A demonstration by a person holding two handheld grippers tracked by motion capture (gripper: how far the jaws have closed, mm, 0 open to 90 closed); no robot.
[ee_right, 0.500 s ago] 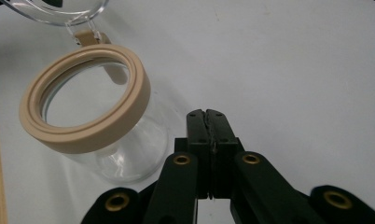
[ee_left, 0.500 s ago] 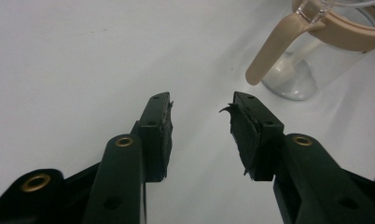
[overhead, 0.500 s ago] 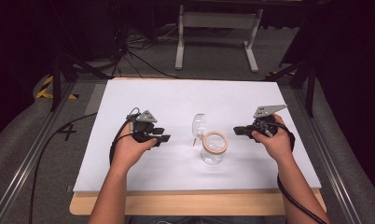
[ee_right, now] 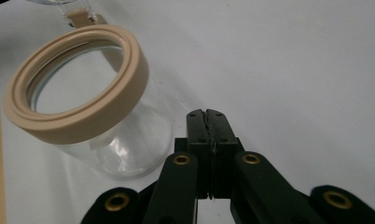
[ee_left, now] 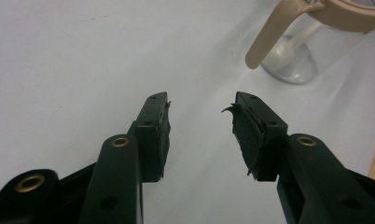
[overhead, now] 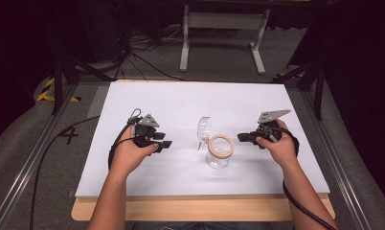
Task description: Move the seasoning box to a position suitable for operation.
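Observation:
A clear glass jar [overhead: 218, 152] with a beige rim stands near the middle of the white sheet, its hinged glass lid [overhead: 204, 128] swung open behind it. My left gripper [overhead: 165, 143] rests left of the jar, pointing at it, jaws open and empty. In the left gripper view the gripper [ee_left: 202, 105] faces the jar's base [ee_left: 293, 63] and a beige clasp [ee_left: 269, 39] hanging from the rim. My right gripper [overhead: 239, 137] sits just right of the jar, shut on nothing. In the right gripper view its tip [ee_right: 207, 114] lies close beside the jar [ee_right: 129, 149], apart from the glass.
The white sheet [overhead: 190, 103] covers a wooden tabletop whose front edge [overhead: 195, 208] shows bare. A metal stand [overhead: 222, 28] and cables lie on the floor behind the table. Open sheet surrounds the jar on every side.

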